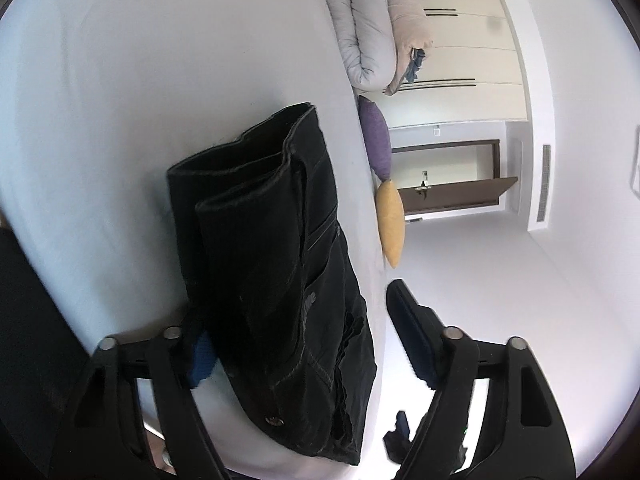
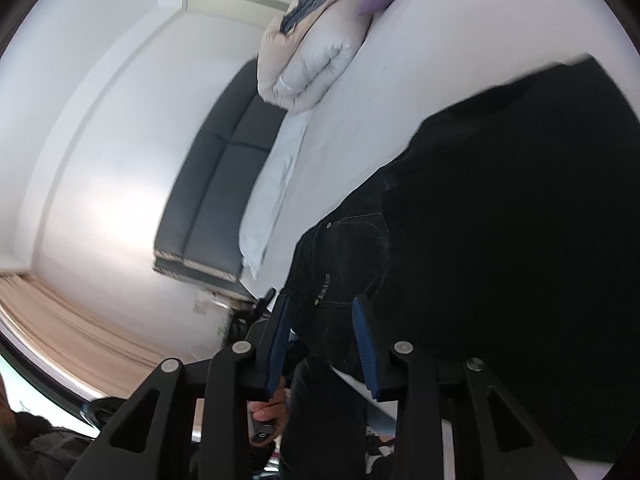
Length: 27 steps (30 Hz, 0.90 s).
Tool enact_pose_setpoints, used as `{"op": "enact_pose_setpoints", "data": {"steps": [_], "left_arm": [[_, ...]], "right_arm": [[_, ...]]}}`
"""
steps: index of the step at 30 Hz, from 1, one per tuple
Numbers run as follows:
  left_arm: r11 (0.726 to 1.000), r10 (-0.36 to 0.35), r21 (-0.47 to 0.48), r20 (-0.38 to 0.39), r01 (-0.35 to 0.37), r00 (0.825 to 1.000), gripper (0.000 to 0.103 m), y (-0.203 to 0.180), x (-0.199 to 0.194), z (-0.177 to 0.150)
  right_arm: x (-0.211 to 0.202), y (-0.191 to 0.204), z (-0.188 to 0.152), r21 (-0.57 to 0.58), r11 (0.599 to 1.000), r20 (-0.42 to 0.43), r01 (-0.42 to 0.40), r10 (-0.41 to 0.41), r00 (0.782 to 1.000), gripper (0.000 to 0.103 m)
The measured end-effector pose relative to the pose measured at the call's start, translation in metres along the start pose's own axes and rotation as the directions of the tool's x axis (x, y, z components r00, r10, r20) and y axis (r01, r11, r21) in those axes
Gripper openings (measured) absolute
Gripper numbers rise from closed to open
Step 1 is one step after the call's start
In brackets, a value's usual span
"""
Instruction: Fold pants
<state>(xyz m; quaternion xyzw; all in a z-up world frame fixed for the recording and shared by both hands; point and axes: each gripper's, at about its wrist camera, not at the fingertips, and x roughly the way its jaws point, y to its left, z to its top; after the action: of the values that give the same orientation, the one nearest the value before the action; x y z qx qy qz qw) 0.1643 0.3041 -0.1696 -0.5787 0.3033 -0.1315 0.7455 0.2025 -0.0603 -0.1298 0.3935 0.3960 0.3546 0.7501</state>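
the black pants [image 1: 276,264] lie folded on the white bed [image 1: 140,80], w/ the waist end near both claws. the left claw [image 1: 304,344] is wide apart; the pants sit between its fingers, 1 finger half hidden behind the cloth. the right claw [image 2: 322,344] is part open around the waist edge, not pinching it. at 12 o'clock in the left view sits a rolled blanket [image 1: 372,28], w/ a purple pillow [image 1: 376,140] & a yellow pillow [image 1: 390,224] below it.
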Motion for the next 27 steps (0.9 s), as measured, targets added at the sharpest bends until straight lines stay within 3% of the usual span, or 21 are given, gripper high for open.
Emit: {"op": "enact_pose_setpoints", "data": {"steps": [1, 3, 7, 12, 13, 14, 15, 24, 27], "left_arm": [[1.0, 0.019, 0.02, -0.005, -0.019, 1.0, 0.047, -0.002, 0.001, 0.001], [0.998, 0.048, 0.036, -0.009, -0.048, 0.999, 0.028, 0.001, -0.003, -0.002], [0.992, 0.1, 0.079, -0.009, -0.099, 0.995, 0.017, -0.002, -0.002, -0.001], [0.967, 0.162, 0.198, 0.009, -0.161, 0.987, 0.014, -0.022, -0.003, -0.007], [0.96, 0.174, 0.223, 0.013, -0.172, 0.985, 0.014, -0.028, -0.003, -0.008], [0.954, 0.181, 0.24, 0.016, -0.179, 0.983, 0.014, -0.032, -0.002, -0.009], [0.945, 0.194, 0.264, 0.02, -0.192, 0.981, 0.014, -0.037, -0.002, -0.01], [0.839, 0.268, 0.471, 0.076, -0.272, 0.96, 0.011, -0.093, 0.009, -0.031], [0.787, 0.269, 0.553, 0.089, -0.272, 0.959, 0.011, -0.125, 0.025, -0.033]], "right_arm": [[0.007, 0.003, 0.005, -0.011, 1.0, -0.014, 0.007, -0.007, 1.0, 0.033], [0.026, 0.007, 0.016, -0.024, 0.999, -0.049, 0.027, -0.028, 0.998, 0.032], [0.07, 0.006, 0.03, -0.036, 0.995, -0.139, 0.092, -0.096, 0.986, 0.027], [0.117, -0.02, 0.038, 0.001, 0.976, -0.234, 0.219, -0.212, 0.949, 0.023], [0.122, -0.027, 0.038, 0.013, 0.966, -0.247, 0.256, -0.245, 0.937, 0.015], [0.124, -0.035, 0.038, 0.029, 0.96, -0.251, 0.28, -0.264, 0.931, 0.0], [0.126, -0.038, 0.039, 0.036, 0.955, -0.251, 0.295, -0.277, 0.927, 0.0], [0.126, -0.041, 0.033, 0.016, 0.948, -0.195, 0.317, -0.308, 0.931, 0.0], [0.115, -0.04, 0.033, 0.066, 0.964, -0.176, 0.258, -0.243, 0.954, 0.0]]}}
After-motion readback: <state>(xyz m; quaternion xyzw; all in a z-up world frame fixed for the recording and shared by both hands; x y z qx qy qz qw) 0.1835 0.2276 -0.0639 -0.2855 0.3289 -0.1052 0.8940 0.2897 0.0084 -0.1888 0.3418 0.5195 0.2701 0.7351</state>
